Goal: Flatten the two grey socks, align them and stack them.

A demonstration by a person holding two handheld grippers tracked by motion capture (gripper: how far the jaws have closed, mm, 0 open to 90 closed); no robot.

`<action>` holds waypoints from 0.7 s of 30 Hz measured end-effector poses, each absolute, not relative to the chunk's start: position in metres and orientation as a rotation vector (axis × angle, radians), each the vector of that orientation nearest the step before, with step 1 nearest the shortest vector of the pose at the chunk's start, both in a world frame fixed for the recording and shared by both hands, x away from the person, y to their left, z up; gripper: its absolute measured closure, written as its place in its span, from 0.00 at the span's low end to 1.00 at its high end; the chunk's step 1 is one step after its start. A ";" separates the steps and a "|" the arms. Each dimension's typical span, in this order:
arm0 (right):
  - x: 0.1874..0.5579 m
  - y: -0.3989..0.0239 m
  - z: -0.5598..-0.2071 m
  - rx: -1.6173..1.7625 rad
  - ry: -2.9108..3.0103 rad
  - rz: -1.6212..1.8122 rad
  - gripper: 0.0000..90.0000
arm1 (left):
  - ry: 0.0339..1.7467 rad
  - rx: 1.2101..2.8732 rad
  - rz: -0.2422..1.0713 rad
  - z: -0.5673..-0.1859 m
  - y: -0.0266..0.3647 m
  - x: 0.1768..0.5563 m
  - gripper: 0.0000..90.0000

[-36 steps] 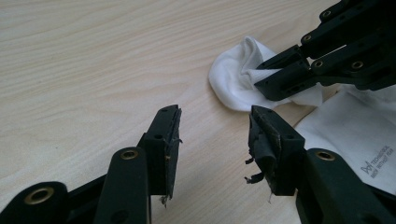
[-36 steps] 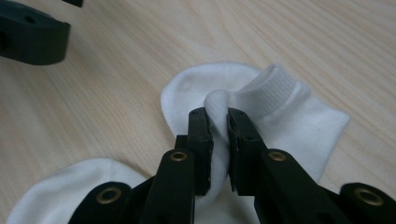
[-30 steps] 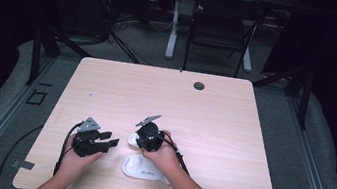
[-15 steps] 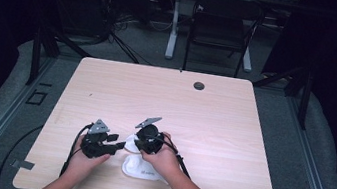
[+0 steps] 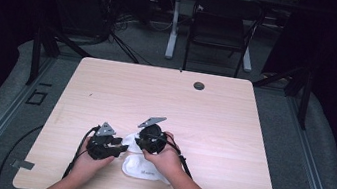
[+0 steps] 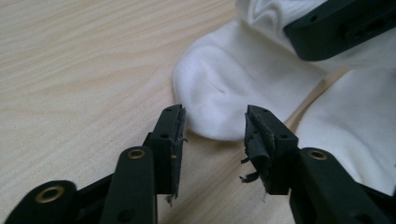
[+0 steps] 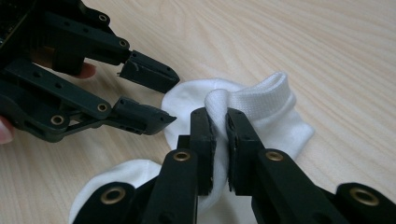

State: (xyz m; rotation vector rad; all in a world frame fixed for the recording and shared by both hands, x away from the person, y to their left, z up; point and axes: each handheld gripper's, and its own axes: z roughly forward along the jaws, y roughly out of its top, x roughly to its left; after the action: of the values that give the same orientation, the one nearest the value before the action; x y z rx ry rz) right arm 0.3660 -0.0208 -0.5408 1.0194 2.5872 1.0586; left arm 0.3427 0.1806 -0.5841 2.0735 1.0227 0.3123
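- Socks: we see a white sock (image 7: 261, 109) with a ribbed cuff, bunched on the wooden table (image 5: 233, 124) near its front edge, beside a second white sock (image 5: 145, 169).
- Our right gripper (image 7: 219, 123) pinches a fold of the bunched sock.
- Our left gripper (image 6: 212, 123), spread around the toe without touching, has moved closer since a second ago; its jaws have just been closing.
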 end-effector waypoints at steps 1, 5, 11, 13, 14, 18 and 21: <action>0.367 -0.022 -0.541 1.009 2.582 1.073 0.92 | 1.022 2.073 0.319 -0.584 0.180 0.343 0.66; 0.367 -0.025 -0.539 1.018 2.570 1.090 0.92 | 1.012 2.079 0.354 -0.585 0.178 0.345 0.76; 0.369 -0.034 -0.536 1.014 2.548 1.104 0.92 | 1.032 2.090 0.362 -0.584 0.179 0.347 0.91; 0.371 -0.039 -0.536 1.022 2.541 1.105 0.92 | 1.042 2.085 0.356 -0.584 0.180 0.348 0.95; 0.371 -0.041 -0.536 1.031 2.538 1.103 0.92 | 1.044 2.089 0.358 -0.584 0.180 0.348 0.97; 0.371 -0.048 -0.537 1.033 2.525 1.120 0.92 | 1.035 2.095 0.350 -0.584 0.180 0.348 1.00; 0.372 -0.053 -0.537 1.045 2.519 1.121 0.92 | 1.031 2.094 0.345 -0.584 0.179 0.349 1.00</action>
State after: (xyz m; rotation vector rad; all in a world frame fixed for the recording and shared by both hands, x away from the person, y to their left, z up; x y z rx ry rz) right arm 0.3720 -0.0528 -0.5373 1.0453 2.5185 1.1208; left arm 0.3490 0.1787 -0.5837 2.0942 1.0314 0.3449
